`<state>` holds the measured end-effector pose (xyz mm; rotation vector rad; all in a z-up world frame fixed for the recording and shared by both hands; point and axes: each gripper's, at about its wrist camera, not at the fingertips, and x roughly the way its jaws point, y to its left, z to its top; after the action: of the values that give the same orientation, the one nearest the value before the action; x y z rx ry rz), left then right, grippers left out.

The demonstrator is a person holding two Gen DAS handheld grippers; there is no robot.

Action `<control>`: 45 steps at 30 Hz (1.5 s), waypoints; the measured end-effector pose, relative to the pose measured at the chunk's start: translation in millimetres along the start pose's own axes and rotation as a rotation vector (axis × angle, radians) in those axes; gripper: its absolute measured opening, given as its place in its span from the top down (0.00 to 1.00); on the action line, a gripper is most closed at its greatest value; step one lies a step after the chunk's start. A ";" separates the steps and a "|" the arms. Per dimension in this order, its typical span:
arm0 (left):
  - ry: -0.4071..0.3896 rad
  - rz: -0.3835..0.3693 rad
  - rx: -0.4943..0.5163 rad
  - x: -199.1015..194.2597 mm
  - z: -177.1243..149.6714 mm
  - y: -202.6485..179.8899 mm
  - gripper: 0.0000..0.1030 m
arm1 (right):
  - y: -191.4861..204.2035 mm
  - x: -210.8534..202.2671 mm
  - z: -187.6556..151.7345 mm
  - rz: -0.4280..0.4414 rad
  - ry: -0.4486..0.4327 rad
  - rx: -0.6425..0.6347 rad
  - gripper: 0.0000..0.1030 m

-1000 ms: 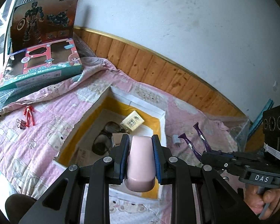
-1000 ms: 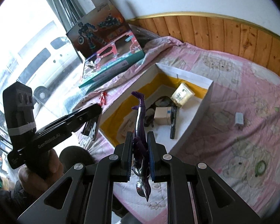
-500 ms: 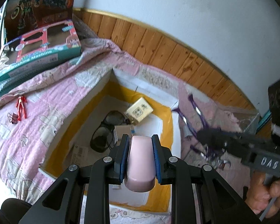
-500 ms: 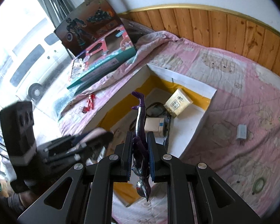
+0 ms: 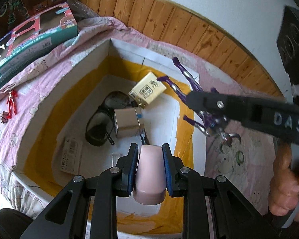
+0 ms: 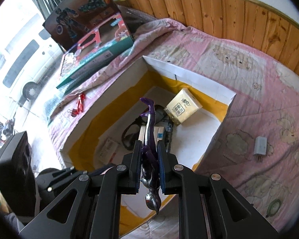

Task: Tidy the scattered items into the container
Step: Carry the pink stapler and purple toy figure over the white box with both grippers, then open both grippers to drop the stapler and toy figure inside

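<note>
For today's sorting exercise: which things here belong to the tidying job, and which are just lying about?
Job:
box
pink case in left gripper
purple figure in right gripper
charger, red clip, tape roll on the quilt
sunglasses, tissue pack, already in the box

Lying about:
toy boxes
wood panelling

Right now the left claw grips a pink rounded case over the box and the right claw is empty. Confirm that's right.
Not quite. The left claw does grip the pink rounded case over the white, yellow-taped box, but the right claw is shut on a purple and silver toy figure, as the right wrist view shows.
</note>
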<state>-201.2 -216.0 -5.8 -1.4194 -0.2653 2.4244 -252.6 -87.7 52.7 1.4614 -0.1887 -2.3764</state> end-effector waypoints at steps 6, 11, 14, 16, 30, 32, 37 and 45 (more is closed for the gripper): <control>0.050 -0.011 -0.011 12.3 -9.3 1.6 0.75 | -7.9 19.7 9.2 -0.032 0.026 -0.003 0.85; 0.095 -0.083 -0.069 17.9 -14.6 9.5 0.75 | -15.5 33.9 10.5 -0.064 0.054 -0.010 0.85; 0.115 -0.134 -0.113 19.0 -12.3 16.2 0.75 | -19.9 41.0 9.8 -0.067 0.069 -0.006 0.85; 0.118 -0.138 -0.114 18.8 -11.0 16.0 0.75 | -21.5 45.1 9.8 -0.066 0.077 -0.005 0.85; 0.152 -0.133 -0.074 32.2 -7.8 6.8 0.72 | -31.4 65.2 11.4 -0.076 0.101 0.007 0.83; 0.162 -0.095 -0.064 35.8 -8.5 8.0 0.52 | -38.4 69.3 8.8 -0.062 0.106 0.031 0.74; 0.148 -0.081 -0.054 27.4 -10.6 13.5 0.51 | -40.1 57.1 7.0 -0.045 0.076 0.057 0.72; 0.135 -0.078 -0.046 11.6 -18.3 12.0 0.51 | -27.1 33.6 0.4 -0.007 0.052 0.055 0.72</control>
<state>-192.6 -223.0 -28.0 -1.5545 -0.3395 2.2627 -272.6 -74.4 16.9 1.5489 -0.2378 -2.3538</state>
